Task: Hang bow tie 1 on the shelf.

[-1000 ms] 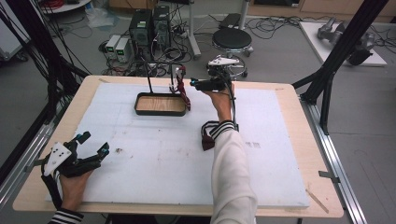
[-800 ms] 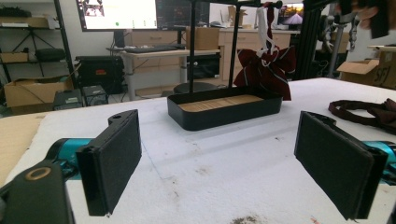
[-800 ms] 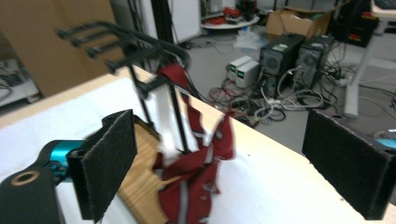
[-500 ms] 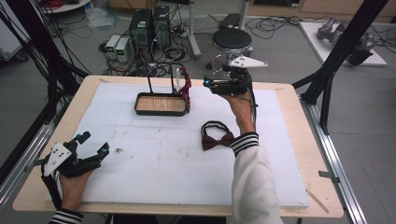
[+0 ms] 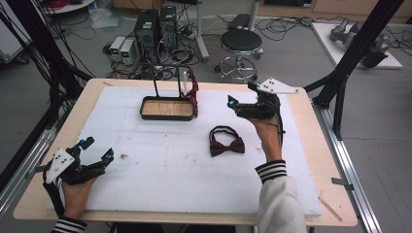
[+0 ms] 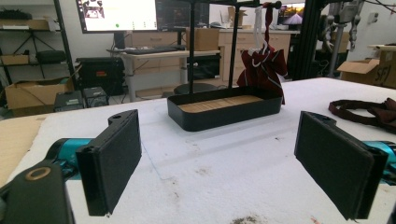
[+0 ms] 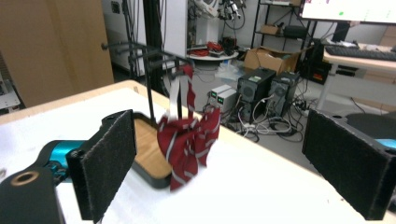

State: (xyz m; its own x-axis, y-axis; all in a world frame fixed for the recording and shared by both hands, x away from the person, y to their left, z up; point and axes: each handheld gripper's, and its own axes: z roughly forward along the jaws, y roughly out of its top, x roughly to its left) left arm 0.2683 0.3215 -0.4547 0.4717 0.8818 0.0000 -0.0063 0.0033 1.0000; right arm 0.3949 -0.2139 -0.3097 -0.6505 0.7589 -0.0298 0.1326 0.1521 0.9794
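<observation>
Over by the rack at the table's [image 5: 121, 194] far edge, the right gripper [image 5: 241, 99] is held with jaws wide apart facing the hanging red striped bow tie [image 7: 189, 140] (soft, floppy, light), probably best pinched at its knot.

Your grippers, left [image 5: 94, 151] and right [image 5: 239, 95], are black with teal joints and grey triangular plates; your cuffs are black-and-white striped.

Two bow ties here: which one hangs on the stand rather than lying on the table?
The red striped bow tie hangs from the stand's rail beside the tray; the plain maroon bow tie lies flat on the white mat.
</observation>
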